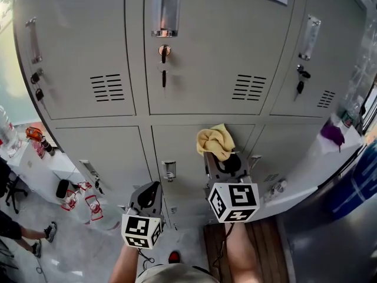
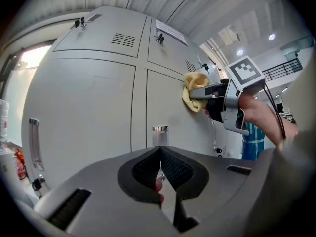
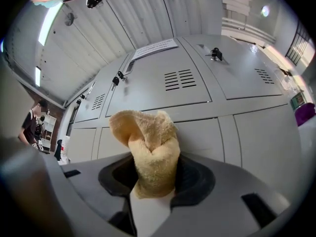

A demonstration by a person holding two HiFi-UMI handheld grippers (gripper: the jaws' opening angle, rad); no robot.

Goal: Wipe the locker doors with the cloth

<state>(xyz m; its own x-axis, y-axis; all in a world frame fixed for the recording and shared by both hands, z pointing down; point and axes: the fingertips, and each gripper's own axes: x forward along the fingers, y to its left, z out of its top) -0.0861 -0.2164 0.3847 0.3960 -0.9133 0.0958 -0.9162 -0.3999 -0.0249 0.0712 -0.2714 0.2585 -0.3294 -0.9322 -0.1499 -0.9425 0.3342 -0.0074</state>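
At the top of the lower middle locker door (image 1: 182, 158), the cloth (image 1: 215, 141) is pressing against the grey panel, or so the left gripper view suggests. The right gripper (image 1: 222, 158) is clamping it: its jaws are closing on the lower part of the yellow bundle, and the rest is bulging out past the tips toward 12 o'clock in the right gripper view. The left gripper (image 1: 151, 191) is hanging at about 8 o'clock from the cloth, well apart from it, its jaws lying together with nothing between them. I am judging the wiping to be under way on this 1 door. No panel is showing streaks, damp or dust, so which of the 6 visible doors are done cannot be told. The small handle (image 1: 169, 170) at 7 o'clock from the cloth and the panel below it are looking like the ground left to cover.
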